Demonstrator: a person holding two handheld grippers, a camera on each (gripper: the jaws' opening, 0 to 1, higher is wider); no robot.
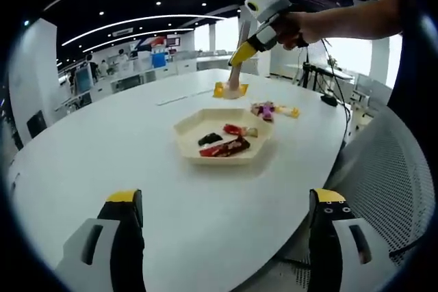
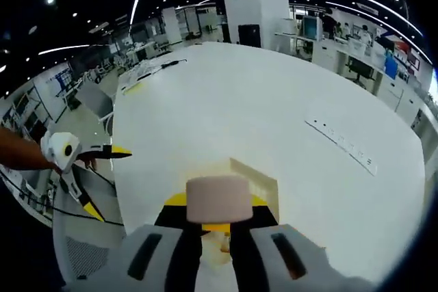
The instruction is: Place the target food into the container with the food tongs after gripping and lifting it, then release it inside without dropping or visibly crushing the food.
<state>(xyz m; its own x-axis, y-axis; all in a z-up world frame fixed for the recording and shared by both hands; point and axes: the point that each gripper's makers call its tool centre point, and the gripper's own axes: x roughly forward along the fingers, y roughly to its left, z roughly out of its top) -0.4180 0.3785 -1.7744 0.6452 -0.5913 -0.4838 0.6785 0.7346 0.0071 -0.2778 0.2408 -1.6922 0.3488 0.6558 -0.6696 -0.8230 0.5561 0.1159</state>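
Right claw (image 2: 217, 227) clamped around pink block (image 2: 217, 198).

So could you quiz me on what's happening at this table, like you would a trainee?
1. True or false: the left gripper is shut on a snack.
2. The tray that holds the wrapped snacks is: A) round, B) six-sided, C) square.
3. Fill in: between its jaws the right gripper holds a pale ____.

Key: 1. False, it is open and holds nothing. 2. B. 3. block.
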